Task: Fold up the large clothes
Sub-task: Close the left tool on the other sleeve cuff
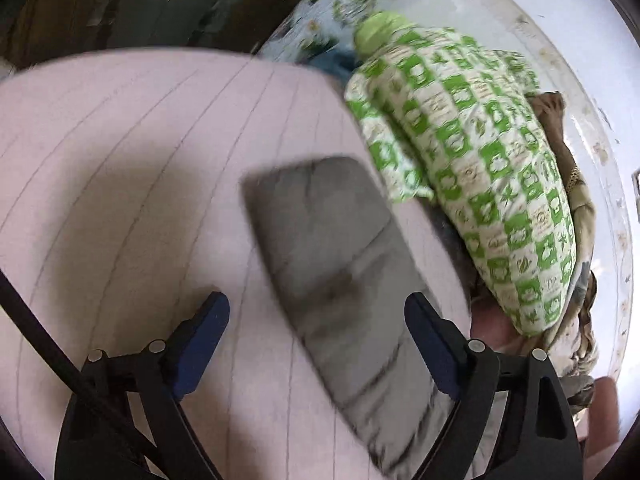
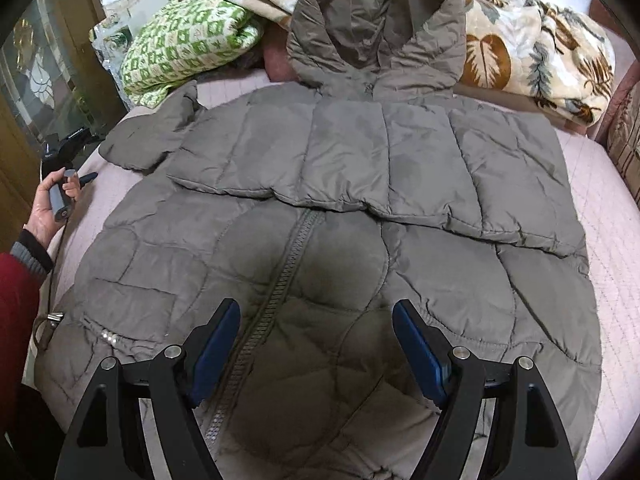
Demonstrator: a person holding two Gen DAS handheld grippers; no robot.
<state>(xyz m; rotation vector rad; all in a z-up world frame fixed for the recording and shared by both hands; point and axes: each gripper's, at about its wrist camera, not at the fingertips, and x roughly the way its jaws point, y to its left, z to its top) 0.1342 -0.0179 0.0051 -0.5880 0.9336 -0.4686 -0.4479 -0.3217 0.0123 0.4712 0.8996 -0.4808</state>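
Observation:
A grey quilted hooded jacket (image 2: 320, 248) lies flat on the pink bedsheet (image 2: 608, 248), zip up and hood (image 2: 376, 32) at the far end. One sleeve (image 2: 400, 164) is folded across the chest. The other sleeve (image 2: 152, 136) sticks out to the left. In the left wrist view, which is blurred, that grey sleeve (image 1: 332, 260) runs diagonally under my left gripper (image 1: 316, 308). The gripper's jaws stand open, with the sleeve below the gap and the pads not pressing it. My right gripper (image 2: 316, 312) hovers open over the jacket's lower front beside the zip (image 2: 280, 280).
A green-and-white checked quilt (image 1: 480, 152) (image 2: 188, 40) is piled at the head of the bed beside a leaf-patterned blanket (image 2: 520, 40). A person's hand (image 2: 48, 204) with a red sleeve holds the left gripper's handle at the bed's left edge. A glass cabinet (image 2: 44, 80) stands there.

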